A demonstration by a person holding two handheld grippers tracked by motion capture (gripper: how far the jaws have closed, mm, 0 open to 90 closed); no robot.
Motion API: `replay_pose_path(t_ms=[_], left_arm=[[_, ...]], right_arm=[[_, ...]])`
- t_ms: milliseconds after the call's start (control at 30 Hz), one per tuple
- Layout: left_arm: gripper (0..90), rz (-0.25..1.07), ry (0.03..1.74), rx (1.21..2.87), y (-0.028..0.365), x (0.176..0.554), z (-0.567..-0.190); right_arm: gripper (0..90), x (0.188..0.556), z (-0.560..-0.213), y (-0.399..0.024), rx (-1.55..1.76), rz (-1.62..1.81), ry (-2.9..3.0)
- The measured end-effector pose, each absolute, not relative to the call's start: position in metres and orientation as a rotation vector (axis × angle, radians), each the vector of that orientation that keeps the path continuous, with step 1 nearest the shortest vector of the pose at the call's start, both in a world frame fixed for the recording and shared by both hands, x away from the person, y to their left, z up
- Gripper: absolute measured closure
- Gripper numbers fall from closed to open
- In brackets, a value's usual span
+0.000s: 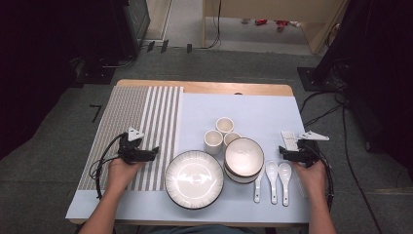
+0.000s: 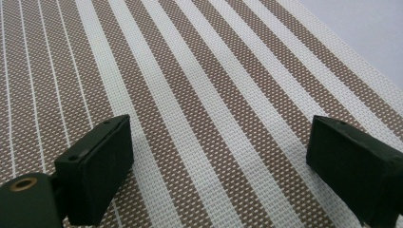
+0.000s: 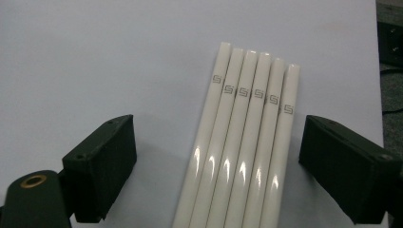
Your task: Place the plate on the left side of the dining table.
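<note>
so your bench [image 1: 292, 105] is basically staged for a table setting: the striped placemat [image 1: 141, 126] sits bare on the left side, and all the tableware is parked together on the pale sheet to its right, probably so you can carry pieces across one at a time. Your left tool [image 1: 155, 151] hangs over the placemat with its jaws spread wide and nothing between them, the right gripper view shows your right tool [image 3: 216, 166] just as released, jaws standing either side of the white chopsticks [image 3: 244, 142], which lie flat in a tight row at the right edge of the sheet, not pinched yet. Looks to me like those chopsticks are what you're going for. Containers, big to small: the wide plate [image 1: 194, 179] is empty, the stacked bowls [image 1: 243, 158] show nothing in the top one, the three little cups [image 1: 221, 132] look empty too. Three spoons [image 1: 272, 178] lie side by side between bowls and your right hand [image 1: 311, 178]
</note>
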State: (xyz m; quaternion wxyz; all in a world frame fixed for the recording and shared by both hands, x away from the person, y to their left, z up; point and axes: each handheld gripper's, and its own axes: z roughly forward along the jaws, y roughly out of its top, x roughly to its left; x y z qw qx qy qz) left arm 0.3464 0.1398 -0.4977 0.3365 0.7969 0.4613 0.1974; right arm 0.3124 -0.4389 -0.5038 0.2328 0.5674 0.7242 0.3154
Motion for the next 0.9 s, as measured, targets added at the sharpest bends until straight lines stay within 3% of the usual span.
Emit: replay_pose_path(t_ms=[667,900], left_arm=[[8.6,0.498,1.199,2.097,0.1404,0.3496,-0.496],[9.4,0.442,1.21,2.103,0.1437,0.3533,-0.492]], right_arm=[[12.9,0.3125,-0.5033,-0.4392,1.571,0.871,1.985],[20.0,0.3116,-0.4997,-0.4408,1.603,0.864,1.971]])
